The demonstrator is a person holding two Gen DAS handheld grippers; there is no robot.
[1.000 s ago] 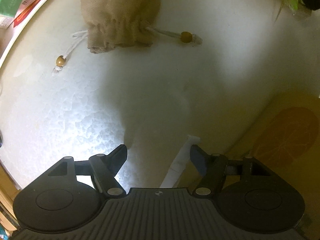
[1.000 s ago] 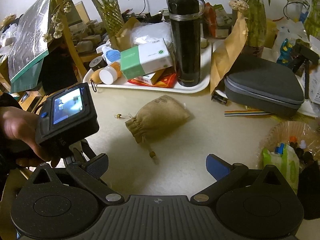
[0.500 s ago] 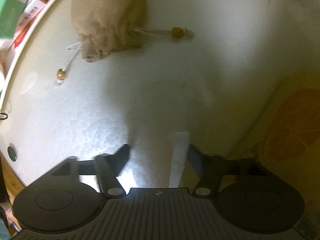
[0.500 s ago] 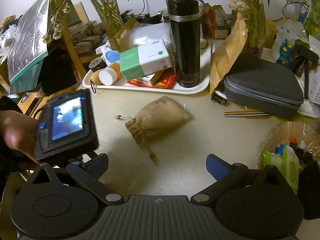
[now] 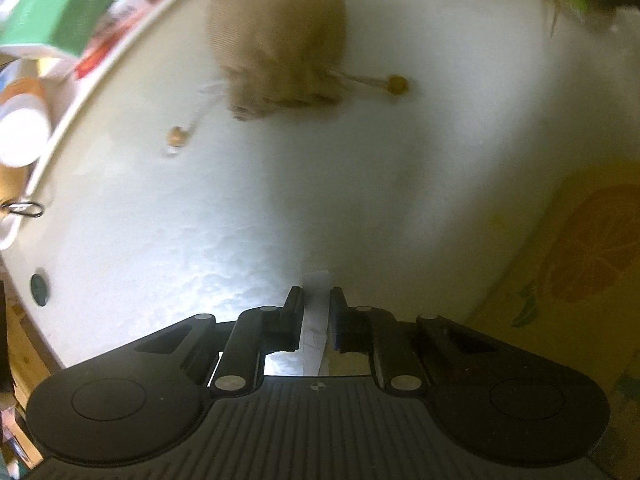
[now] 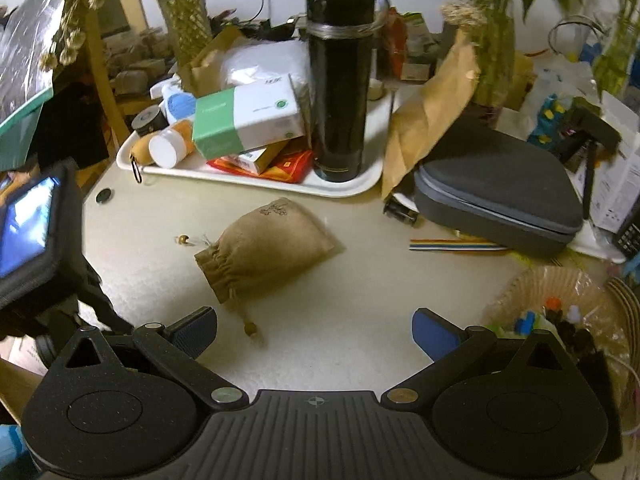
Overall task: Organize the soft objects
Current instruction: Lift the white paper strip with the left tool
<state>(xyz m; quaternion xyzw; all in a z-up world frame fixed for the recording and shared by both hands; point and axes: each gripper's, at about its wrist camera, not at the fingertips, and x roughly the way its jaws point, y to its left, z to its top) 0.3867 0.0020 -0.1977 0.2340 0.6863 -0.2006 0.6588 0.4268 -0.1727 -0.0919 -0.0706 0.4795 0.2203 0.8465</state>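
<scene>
On the pale table (image 6: 360,320), one white tray (image 6: 248,178) is seen at the back, with one grey case (image 6: 500,188) to its right. One tan pouch (image 6: 264,252) lies on the table before the tray, two beads (image 5: 396,84) on its cords. The right gripper (image 6: 316,330) is held spread wide, empty. The left gripper (image 5: 315,312) is nearly closed about one white strip (image 5: 315,308); contact cannot be told.

Pouch (image 5: 276,40) motion-blurred; green box (image 5: 52,20) cut by frame edge.
</scene>
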